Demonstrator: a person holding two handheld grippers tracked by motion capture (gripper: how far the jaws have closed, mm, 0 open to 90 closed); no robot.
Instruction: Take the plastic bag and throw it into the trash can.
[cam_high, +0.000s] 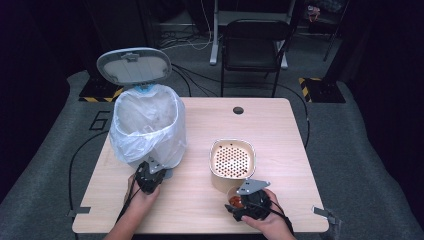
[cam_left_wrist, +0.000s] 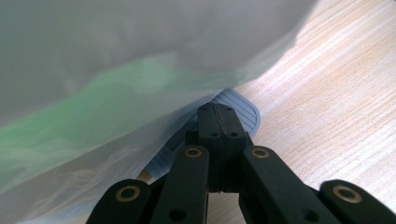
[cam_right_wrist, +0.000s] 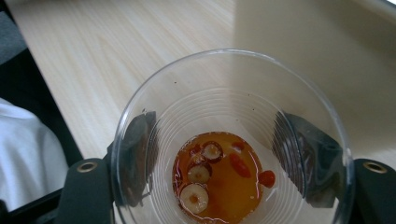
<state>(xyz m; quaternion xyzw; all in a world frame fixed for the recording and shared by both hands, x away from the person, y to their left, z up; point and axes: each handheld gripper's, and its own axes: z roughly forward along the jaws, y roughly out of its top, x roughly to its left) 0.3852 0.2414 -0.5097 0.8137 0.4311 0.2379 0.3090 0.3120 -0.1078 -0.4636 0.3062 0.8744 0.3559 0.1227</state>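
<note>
A pedal bin (cam_high: 145, 125) lined with a white plastic bag stands at the table's left, its grey lid (cam_high: 134, 65) raised. My left gripper (cam_high: 152, 170) (cam_left_wrist: 219, 116) is shut, and its tip rests on the bin's ribbed grey pedal (cam_left_wrist: 245, 112) under the bag's overhang. A clear plastic cup (cam_high: 234, 200) (cam_right_wrist: 229, 93) holds amber liquid with sliced fruit and red berries. My right gripper (cam_high: 237, 206) (cam_right_wrist: 229, 154) is shut on it, one pad (cam_right_wrist: 140, 149) on each side of its wall. Just behind the cup stands a cream container (cam_high: 232, 160) with a perforated insert.
The wooden table (cam_high: 280, 130) has a round cable hole (cam_high: 238, 110) at its far edge. A black chair (cam_high: 255, 45) stands beyond it on a grey mat. The front table edge and a white sleeve (cam_right_wrist: 23, 154) lie close to the cup.
</note>
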